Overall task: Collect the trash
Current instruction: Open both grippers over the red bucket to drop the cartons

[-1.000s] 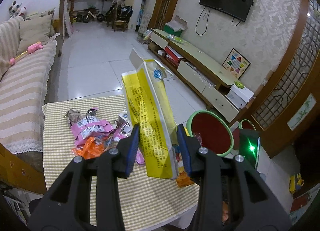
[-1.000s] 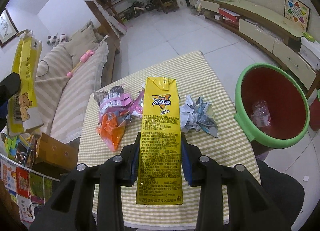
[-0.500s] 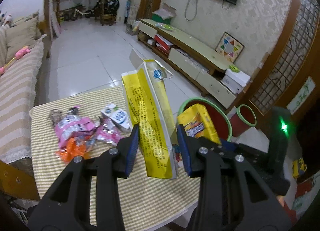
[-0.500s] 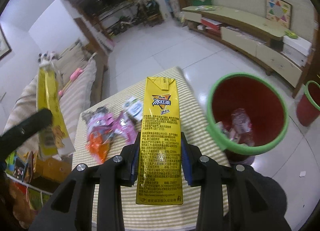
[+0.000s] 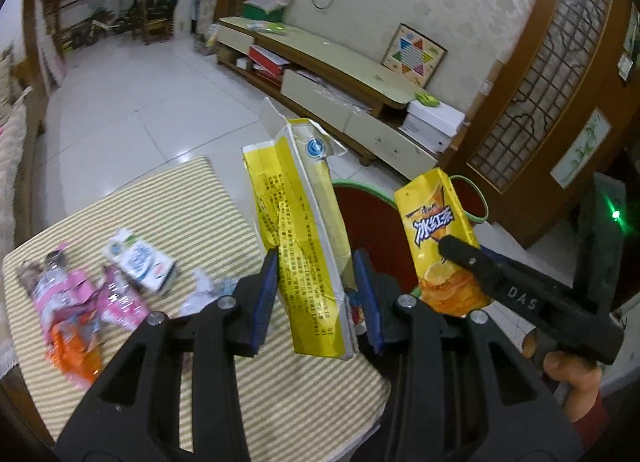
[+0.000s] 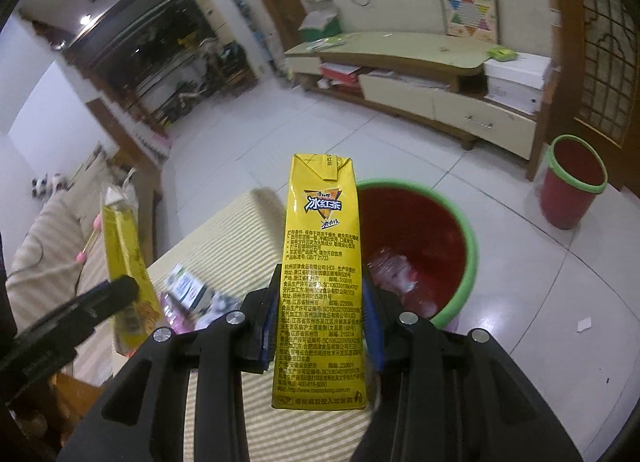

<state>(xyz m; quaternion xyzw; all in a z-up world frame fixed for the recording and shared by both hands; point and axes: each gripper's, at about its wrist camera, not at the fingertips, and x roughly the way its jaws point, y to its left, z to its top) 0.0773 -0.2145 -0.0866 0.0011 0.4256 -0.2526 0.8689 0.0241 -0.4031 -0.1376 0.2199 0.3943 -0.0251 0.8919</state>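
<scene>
Both tongs are clamped: left tongs (image 5: 316, 294) on a torn-open yellow carton (image 5: 304, 230), right tongs (image 6: 320, 318) on an iced-tea carton (image 6: 320, 274), near the red bin (image 6: 420, 238). Wrappers (image 5: 80, 302) and a milk box (image 5: 140, 262) remain on the counter (image 5: 192, 198).

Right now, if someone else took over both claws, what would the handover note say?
Left claw: shut on the opened yellow box, held above the table edge.
Right claw: shut on the yellow iced-tea carton, held upright next to the big green-rimmed bin.
Done: a clear plastic bottle already lies in that bin.
Left: drop both held cartons into the bin, then clear the striped table: small white milk carton, pink wrappers, orange wrapper, crumpled paper.
A smaller green-rimmed bin stands by the wall.
</scene>
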